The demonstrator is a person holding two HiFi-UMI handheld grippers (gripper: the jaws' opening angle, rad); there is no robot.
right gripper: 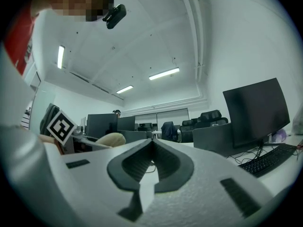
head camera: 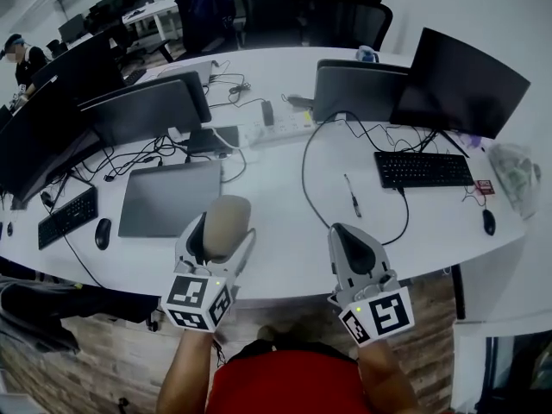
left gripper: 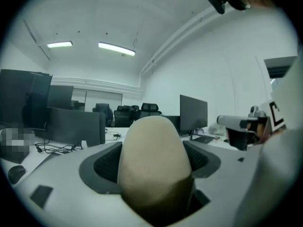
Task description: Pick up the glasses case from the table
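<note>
Gripping the one glasses case [head camera: 228, 216] between them, my left tongs [head camera: 221, 238] held it clear above the near edge of the table [head camera: 285, 257], its long axis running along the jaws and pointing away from me. My right tongs [head camera: 340, 231] hung near, pressed together on nothing. One case, two tongs; the lift looked done to me.

No text can be read — the small red label [head camera: 485, 186] on the table [head camera: 285, 240] is too blurred.
</note>
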